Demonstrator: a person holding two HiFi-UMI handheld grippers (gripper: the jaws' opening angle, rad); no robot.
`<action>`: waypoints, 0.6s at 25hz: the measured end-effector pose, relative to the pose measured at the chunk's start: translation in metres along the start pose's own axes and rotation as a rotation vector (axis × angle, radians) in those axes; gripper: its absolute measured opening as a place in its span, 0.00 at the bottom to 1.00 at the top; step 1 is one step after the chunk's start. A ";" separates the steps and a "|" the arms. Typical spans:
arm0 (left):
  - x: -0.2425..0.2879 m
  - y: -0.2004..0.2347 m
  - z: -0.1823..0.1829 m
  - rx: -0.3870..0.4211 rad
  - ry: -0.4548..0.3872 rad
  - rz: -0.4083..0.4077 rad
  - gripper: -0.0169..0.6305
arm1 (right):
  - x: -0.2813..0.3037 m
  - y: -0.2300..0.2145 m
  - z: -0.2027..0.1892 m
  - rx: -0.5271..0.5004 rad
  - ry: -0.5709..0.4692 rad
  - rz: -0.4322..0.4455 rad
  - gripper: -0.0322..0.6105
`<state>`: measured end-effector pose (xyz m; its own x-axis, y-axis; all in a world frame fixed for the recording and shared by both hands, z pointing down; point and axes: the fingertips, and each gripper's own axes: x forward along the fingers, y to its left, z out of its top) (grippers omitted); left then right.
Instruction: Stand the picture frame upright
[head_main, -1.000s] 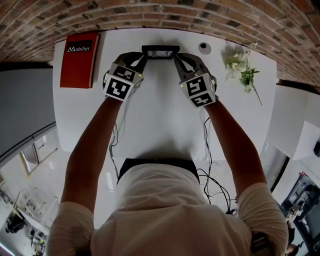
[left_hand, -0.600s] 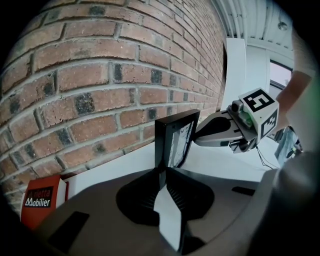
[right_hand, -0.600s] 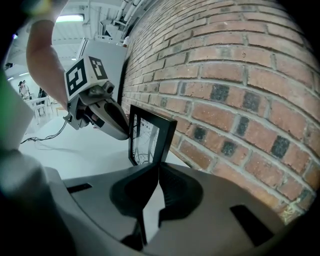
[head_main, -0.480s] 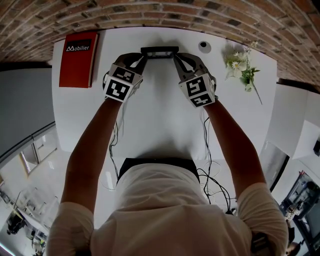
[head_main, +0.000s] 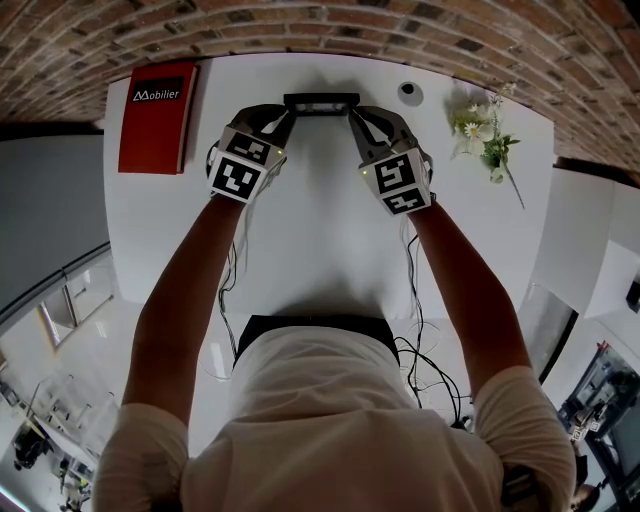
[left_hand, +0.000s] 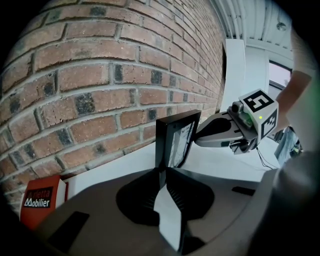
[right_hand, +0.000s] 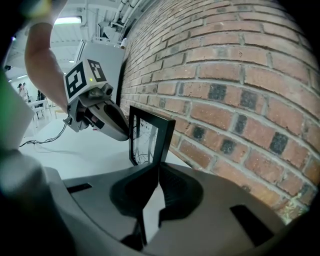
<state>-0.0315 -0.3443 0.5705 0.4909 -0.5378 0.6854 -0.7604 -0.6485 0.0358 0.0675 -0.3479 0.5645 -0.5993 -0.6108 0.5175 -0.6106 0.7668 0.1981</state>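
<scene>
At the far edge of the white bench (head_main: 320, 240), close to the brick wall (head_main: 300, 25), the picture frame (head_main: 321, 101) stands between the two grippers. The left gripper (head_main: 288, 115) pinches its left edge and the right gripper (head_main: 353, 115) pinches its right edge, each pair of jaws pressed together on the thin black moulding.

A second ago the head view shows more of the frame's face, with a glint on the glass, as if it is tilted. Now only the narrow top bar shows, so the frame is tipped up to nearly vertical. Both gripper views agree: its sides rise straight, and its lower corner appears to sit on the bench. Since half a second ago almost nothing shifts, and both grips are the same.

I judge the raising done or nearly so. What remains is to check that the frame balances on its own, then ease the jaws apart without nudging it. A red book (head_main: 157, 120) at far left and flowers (head_main: 480, 135) at far right lie well apart.
</scene>
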 end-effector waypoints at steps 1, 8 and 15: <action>0.000 0.000 -0.001 0.001 0.000 0.000 0.08 | 0.000 0.000 0.000 0.005 -0.002 0.001 0.07; -0.002 0.000 0.003 -0.006 -0.005 0.007 0.09 | -0.003 -0.003 -0.001 0.045 -0.001 0.002 0.07; -0.006 0.002 -0.006 -0.008 0.002 0.011 0.10 | -0.008 -0.002 -0.005 0.052 0.006 -0.002 0.07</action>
<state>-0.0384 -0.3390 0.5714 0.4816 -0.5436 0.6874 -0.7692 -0.6381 0.0342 0.0761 -0.3432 0.5637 -0.5953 -0.6111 0.5217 -0.6379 0.7542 0.1557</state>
